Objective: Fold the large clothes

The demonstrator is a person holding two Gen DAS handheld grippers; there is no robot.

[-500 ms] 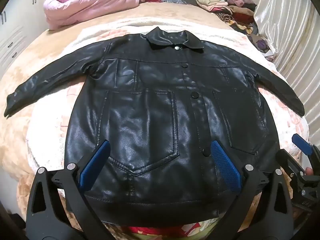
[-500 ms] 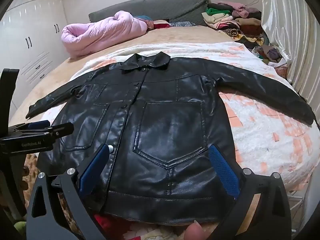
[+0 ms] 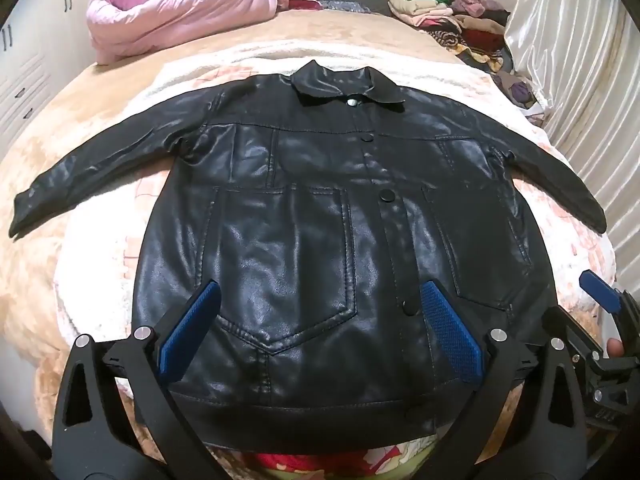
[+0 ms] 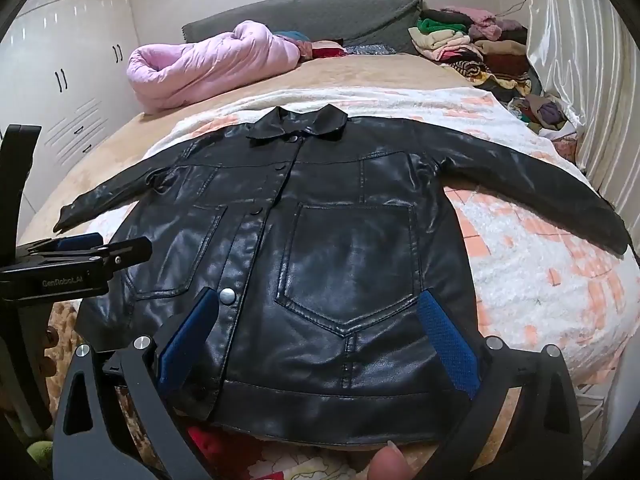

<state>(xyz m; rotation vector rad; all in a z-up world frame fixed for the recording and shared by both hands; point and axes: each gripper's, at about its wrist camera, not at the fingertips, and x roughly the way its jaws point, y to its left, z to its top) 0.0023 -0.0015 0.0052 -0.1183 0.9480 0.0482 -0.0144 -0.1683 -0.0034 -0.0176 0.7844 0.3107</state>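
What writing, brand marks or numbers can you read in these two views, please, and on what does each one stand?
"GenRobot.AI": pale lettering on the black body of the left gripper, seen side-on in the right wrist view.
The black leather jacket shows no readable label; its snaps are plain.
Nothing else legible in either view.

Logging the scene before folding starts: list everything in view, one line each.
jacket: one, black, spread flat front up on the blanket, sleeves out to both sides
blanket: one, white with orange marks, under the jacket
bed cover: one, tan, over the bed
quilt: one, pink, rolled up at the far left of the bed
clothes pile: one, mixed colours, far right corner
headboard: one, grey, far end
wardrobe: one, white, left wall
curtain: one, white, right side
left gripper: one, black with blue pads, jaws open above the hem
right gripper: one, same colours, jaws open above the hem
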